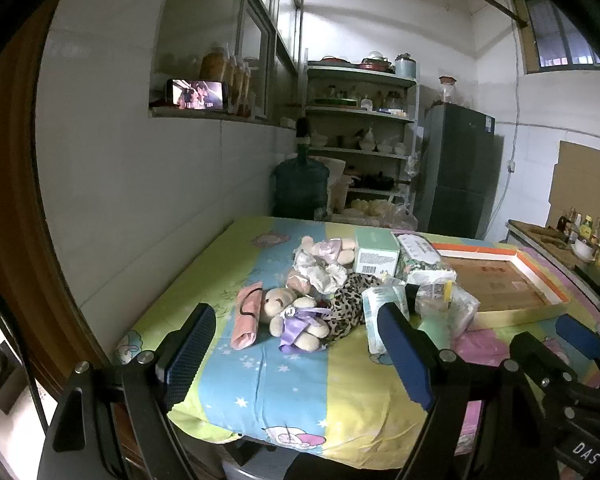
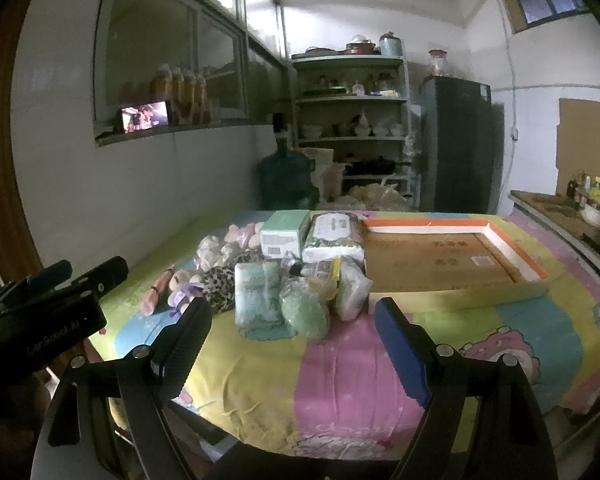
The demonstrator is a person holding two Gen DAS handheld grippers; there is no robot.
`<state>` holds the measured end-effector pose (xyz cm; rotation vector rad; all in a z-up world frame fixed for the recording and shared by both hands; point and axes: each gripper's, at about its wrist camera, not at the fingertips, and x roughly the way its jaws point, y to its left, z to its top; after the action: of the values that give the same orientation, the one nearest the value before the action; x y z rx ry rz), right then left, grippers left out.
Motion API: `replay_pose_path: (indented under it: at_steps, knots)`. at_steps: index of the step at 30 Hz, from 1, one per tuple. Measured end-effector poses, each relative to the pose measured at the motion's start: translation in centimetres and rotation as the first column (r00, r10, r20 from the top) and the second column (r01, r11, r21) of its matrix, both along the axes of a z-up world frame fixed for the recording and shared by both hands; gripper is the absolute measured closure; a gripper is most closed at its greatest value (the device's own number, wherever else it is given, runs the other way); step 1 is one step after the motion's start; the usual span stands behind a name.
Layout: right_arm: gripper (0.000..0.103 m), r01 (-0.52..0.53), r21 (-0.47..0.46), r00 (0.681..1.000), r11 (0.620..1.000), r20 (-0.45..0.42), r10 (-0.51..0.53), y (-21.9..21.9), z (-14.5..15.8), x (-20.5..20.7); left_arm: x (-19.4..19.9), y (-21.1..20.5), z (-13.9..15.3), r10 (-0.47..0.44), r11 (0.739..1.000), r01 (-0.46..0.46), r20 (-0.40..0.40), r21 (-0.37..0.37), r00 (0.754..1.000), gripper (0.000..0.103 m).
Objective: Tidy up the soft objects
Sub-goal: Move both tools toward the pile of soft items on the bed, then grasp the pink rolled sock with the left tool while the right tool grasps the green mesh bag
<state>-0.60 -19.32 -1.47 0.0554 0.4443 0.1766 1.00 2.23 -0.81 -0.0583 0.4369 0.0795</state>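
While both tools hang above the near edge of the table (image 2: 340,380), the left gripper (image 1: 296,344) has its jaws spread wide with nothing between them, and the right gripper (image 2: 288,340) is likewise wide apart and empty. Soft things sit heaped mid-table: rolled pink cloth (image 1: 246,316) at the left of the heap, teddy bear (image 1: 288,312) touching it, leopard-print fabric (image 1: 346,304) beside the bear, tissue packs (image 2: 256,292) and a green bagged bundle (image 2: 304,312) nearer the front. Shallow cardboard tray (image 2: 456,292) lies just right of the heap, toward the far right corner.
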Motion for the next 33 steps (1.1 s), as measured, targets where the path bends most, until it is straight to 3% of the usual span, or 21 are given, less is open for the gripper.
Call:
replay_pose_path:
  at_steps: [14, 22, 33]
  knots:
    - [0.018, -0.037, 0.016, 0.998, 0.999, -0.044, 0.038, 0.4, -1.6, 2.1, 2.2, 2.1, -1.9, 0.002, 1.0, -0.003, -0.046, -0.021, 0.999, 0.02]
    - [0.018, -0.095, 0.04, 0.992, 0.995, -0.081, 0.098, 1.3, -2.7, 3.8, 3.9, 3.2, -3.0, 0.005, 1.0, -0.007, -0.066, -0.022, 0.998, 0.021]
    - [0.018, -0.204, 0.078, 0.975, 0.976, -0.069, 0.209, 2.6, -4.1, 6.1, 7.7, 6.4, -4.8, 0.048, 0.998, -0.051, -0.099, -0.026, 0.994, 0.022]
